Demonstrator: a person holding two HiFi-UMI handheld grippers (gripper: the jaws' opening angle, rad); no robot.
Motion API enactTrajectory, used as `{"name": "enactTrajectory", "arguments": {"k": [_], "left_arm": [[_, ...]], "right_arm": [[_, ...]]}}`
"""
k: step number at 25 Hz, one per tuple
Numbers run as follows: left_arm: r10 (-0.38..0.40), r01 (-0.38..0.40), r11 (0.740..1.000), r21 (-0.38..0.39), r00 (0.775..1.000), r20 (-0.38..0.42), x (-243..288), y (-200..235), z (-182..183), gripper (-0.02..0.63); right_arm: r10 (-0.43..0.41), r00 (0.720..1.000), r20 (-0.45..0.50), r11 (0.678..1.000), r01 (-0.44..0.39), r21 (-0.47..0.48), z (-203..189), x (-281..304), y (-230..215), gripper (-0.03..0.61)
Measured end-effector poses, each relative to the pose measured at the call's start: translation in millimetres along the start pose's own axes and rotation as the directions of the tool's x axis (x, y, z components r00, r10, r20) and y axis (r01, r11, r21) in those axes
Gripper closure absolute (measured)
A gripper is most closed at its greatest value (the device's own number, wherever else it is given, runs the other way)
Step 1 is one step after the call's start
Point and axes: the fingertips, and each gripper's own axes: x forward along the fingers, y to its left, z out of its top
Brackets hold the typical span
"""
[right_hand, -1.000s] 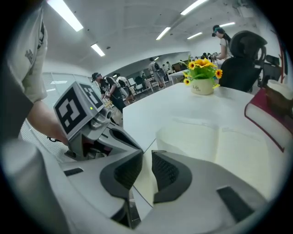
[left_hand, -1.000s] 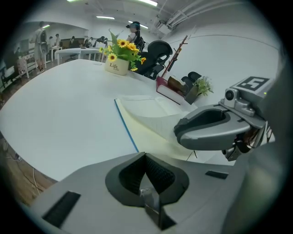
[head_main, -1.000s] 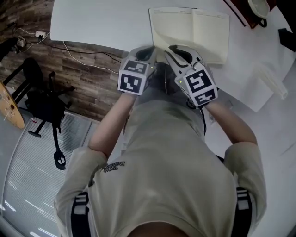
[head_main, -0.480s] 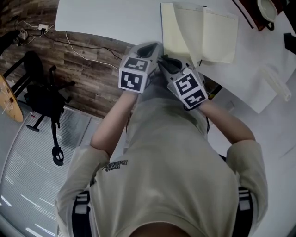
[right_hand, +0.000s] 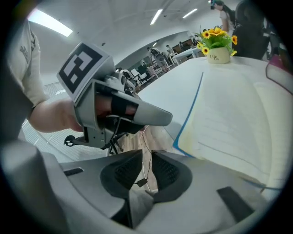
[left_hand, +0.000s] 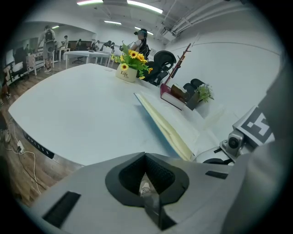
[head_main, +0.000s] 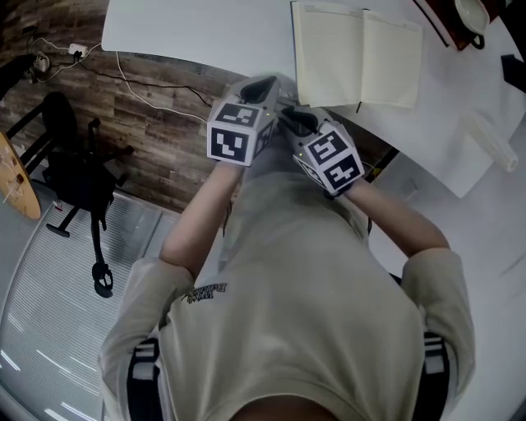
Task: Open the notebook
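Observation:
The notebook (head_main: 357, 53) lies open and flat on the white table (head_main: 197, 33), with cream lined pages and a blue cover edge. The right gripper view shows it close at the right (right_hand: 229, 123), and the left gripper view shows it edge-on (left_hand: 169, 128). Both grippers hover off the table's near edge, short of the notebook. My left gripper (head_main: 265, 85) (left_hand: 145, 157) has its tips together and holds nothing. My right gripper (head_main: 294, 115) (right_hand: 147, 157) sits beside it with a narrow gap between its jaws, and only floor shows through that gap.
A pot of sunflowers (left_hand: 130, 68) stands far back on the table. A dark red book stand (left_hand: 178, 98) and a cup (head_main: 468, 16) lie beyond the notebook. White paper (head_main: 460, 156) lies to its right. An office chair (head_main: 78, 177) and cables stand on the floor at the left.
A page that stood half turned now lies flat. My right gripper has drawn back from the notebook's lower edge to beside my left gripper, off the table.

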Motion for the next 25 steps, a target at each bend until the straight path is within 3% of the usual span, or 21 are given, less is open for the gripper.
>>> {"name": "enactTrajectory", "arguments": {"k": [7,15,20,25], "left_arm": [[-0.008,0.006,0.999,0.040,0.998,0.055,-18.0,-9.7,23.4,0.614],[-0.052,0.035,0.993,0.116,0.987,0.152,-47.5,-46.8,67.6,0.614],[-0.128,0.085,0.984,0.159,0.951,0.280,-76.5,-78.8,119.7,0.614],[-0.177,0.091,0.969,0.231,0.905,0.387,-106.1,-113.3,164.4,0.614]], "right_arm": [[-0.008,1.000,0.030,1.000,0.008,-0.012,4.2,-30.7,16.0,0.511],[-0.091,0.986,0.140,0.994,0.098,-0.041,44.9,-95.5,11.9,0.511],[-0.153,0.954,0.258,0.987,0.162,-0.013,85.7,-142.0,0.9,0.511],[-0.230,0.900,0.372,0.970,0.244,0.009,113.7,-194.1,-7.1,0.511]]}}
